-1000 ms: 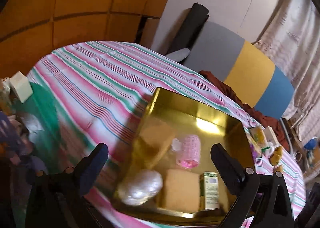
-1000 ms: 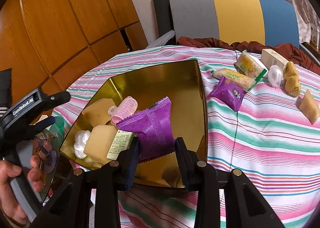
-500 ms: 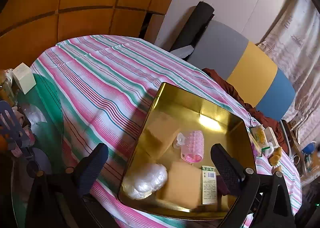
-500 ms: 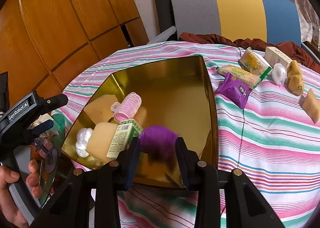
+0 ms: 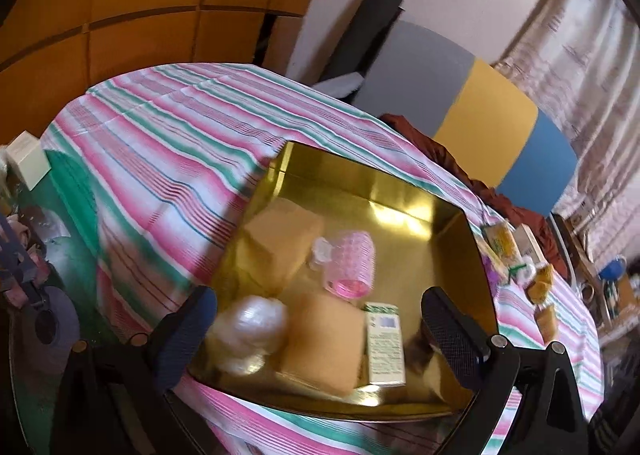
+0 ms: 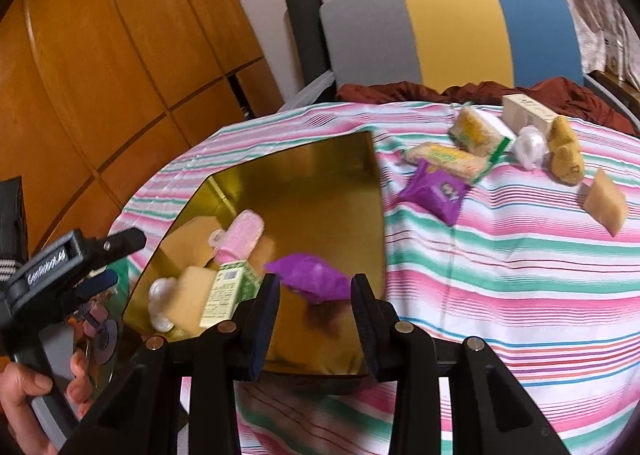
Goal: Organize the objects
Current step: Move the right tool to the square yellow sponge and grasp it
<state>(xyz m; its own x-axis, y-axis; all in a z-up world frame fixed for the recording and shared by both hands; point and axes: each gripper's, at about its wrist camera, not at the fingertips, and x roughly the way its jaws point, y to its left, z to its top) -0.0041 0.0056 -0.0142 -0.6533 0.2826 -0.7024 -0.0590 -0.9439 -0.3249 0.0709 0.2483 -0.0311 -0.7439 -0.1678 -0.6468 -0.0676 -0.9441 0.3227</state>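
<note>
Inspecting the left wrist view first, we found the left gripper (image 5: 316, 319) wide open and empty, poised over the near rim of the gold tray (image 5: 360, 179). Inside the tray lay a tan block (image 5: 284, 239), a pink roller (image 5: 352, 263), a white bundle (image 5: 252, 327), a second tan block (image 5: 324, 343) and a green carton (image 5: 384, 347), all crowded toward the near side. We judged the far half of the tray bare, leaving room for more. At the tablecloth's (image 5: 160, 159) left edge the surface dropped away to clutter.

Turning to the right wrist view, we found the right gripper (image 6: 316, 299) with its jaws parted and a purple packet (image 6: 312, 275) blurred between them, above the tray floor; we could not tell whether the pads touched it, so we judged it just being let go. Outside the tray, on the cloth to the right, lay a second purple packet (image 6: 434, 191), two yellow snack packs (image 6: 448, 159), a cream box (image 6: 524, 115), a white wad (image 6: 530, 147), a brown toy (image 6: 566, 155) and a tan wedge (image 6: 606, 201). We judged roughly half the work left. Striped cloth between tray and these items was open for approach; the tray's right wall (image 6: 376, 215) was the edge to clear.
</note>
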